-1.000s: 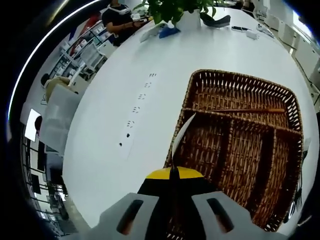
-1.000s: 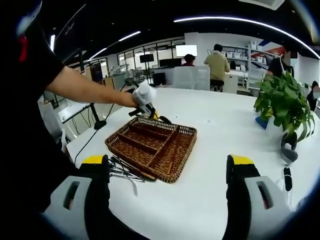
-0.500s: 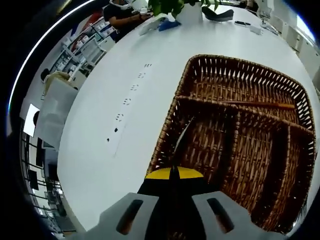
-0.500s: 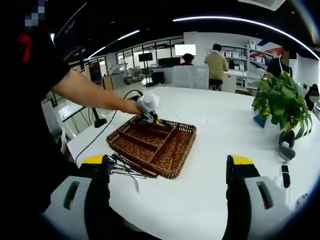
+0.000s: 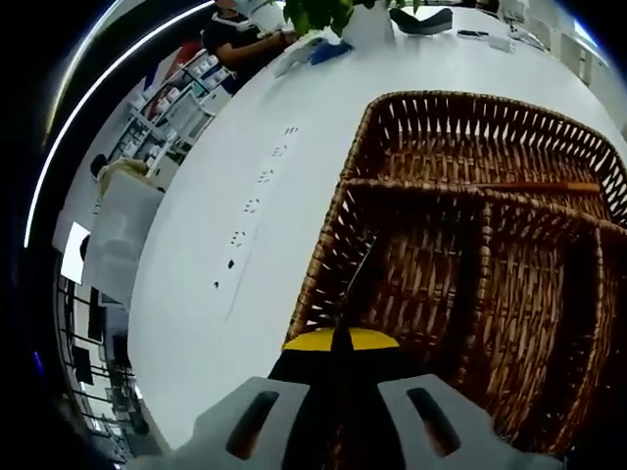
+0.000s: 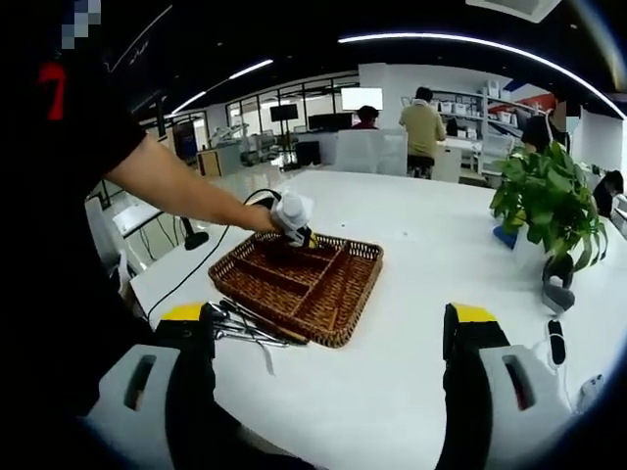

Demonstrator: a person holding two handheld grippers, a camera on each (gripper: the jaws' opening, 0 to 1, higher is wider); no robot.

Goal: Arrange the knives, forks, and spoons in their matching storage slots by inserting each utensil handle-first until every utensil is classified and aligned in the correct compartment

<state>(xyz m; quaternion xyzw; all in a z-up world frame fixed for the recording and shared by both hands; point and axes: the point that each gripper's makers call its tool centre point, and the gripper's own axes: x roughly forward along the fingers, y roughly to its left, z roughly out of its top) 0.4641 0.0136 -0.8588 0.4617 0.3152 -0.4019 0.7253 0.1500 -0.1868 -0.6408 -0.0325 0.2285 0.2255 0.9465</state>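
A brown wicker tray [image 5: 460,108] with several slots lies on the white table. My left gripper [image 5: 341,339] is shut on a thin metal knife [image 5: 361,274], whose blade points down into the tray's near-left slot. A long orange-brown utensil [image 5: 534,186] lies along the cross divider. In the right gripper view the tray [image 6: 338,294] sits mid-table, with the left gripper [image 6: 291,213] held over its far-left corner by a person's hand. Loose metal utensils [image 6: 243,333] lie on the table against the tray's near side. My right gripper [image 6: 328,328] stands wide open, holding nothing.
A row of small sockets [image 5: 257,191] runs along the table left of the tray. A potted plant [image 6: 549,196] and small dark items [image 6: 556,328] stand at the right. A black cable [image 6: 196,264] trails off the table's left edge. People stand at desks behind.
My left gripper has come closer to the tray, bringing the knife tip from over the rim down into the left slot. The right gripper stays open and almost still.
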